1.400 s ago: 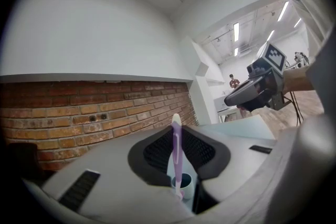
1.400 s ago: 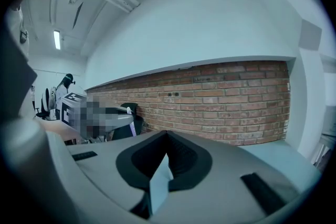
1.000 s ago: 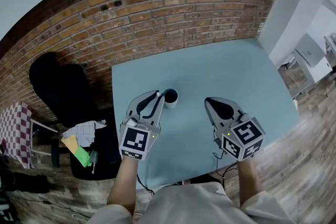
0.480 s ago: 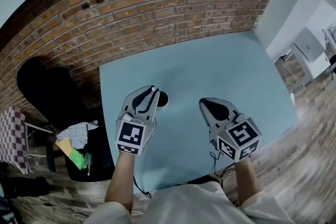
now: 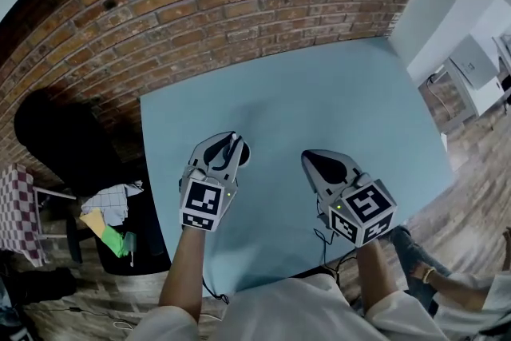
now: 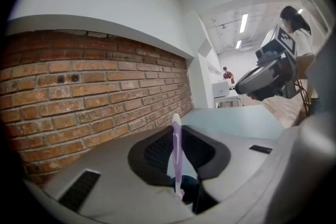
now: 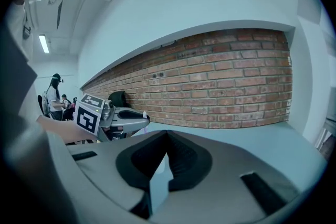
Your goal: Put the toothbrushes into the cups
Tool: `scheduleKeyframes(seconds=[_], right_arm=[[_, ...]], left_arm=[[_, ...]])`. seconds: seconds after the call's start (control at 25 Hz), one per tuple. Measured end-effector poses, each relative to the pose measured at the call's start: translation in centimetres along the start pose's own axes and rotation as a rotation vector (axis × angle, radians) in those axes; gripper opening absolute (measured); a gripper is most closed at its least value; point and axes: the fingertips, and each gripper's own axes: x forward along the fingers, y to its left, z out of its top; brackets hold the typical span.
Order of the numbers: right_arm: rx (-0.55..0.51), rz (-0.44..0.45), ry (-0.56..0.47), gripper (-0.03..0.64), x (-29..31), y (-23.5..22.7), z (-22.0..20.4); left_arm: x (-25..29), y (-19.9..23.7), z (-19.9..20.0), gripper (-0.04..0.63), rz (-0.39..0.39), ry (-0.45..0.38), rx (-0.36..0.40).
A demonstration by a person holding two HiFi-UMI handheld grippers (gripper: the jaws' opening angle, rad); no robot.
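The toothbrush [image 6: 177, 149] is slim, with a pale purple stem edged in white, a rounded top and a small pinkish bit at its lower end (which end carries the bristles can't be made out). In the left gripper view it stands nearly upright in the slit between the two dark pads. Its top rises a little past the pads' far edge and its lower end drops into the gap below them.

The left gripper [image 5: 233, 146] has its jaws pinched onto that stem from both sides, with no daylight showing beside it. In the gap right under the brush sits the dark round mouth of the cup [image 6: 188, 186]. The brush's lower end is over or at that mouth, but whether it is already inside can't be told from here.

In the head view the cup [image 5: 244, 153] stands on the light blue table [image 5: 319, 108], half covered by the left gripper's tips, which touch it or come very close. The brush shows there only as a thin pale sliver at those tips.

The right gripper [image 5: 308, 160] is well off to the cup's right, over bare table. Its own view shows the jaws a narrow wedge apart (only table shows through it) and nothing between them.
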Motion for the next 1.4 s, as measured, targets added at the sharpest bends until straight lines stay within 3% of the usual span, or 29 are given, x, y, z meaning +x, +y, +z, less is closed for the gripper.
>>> scheduleKeyframes(seconds=[0.64, 1.4], right_arm=[[0.039, 0.015, 0.081, 0.005, 3.6, -1.5, -2.4], [0.071, 0.003, 0.111, 0.006, 4.0, -2.5, -3.9]], left_arm=[[3.2, 0.7, -6.1, 0.08, -0.017, 0.102, -0.064], [4.7, -0.5, -10.7, 0.08, -0.032, 0.201, -0.048]])
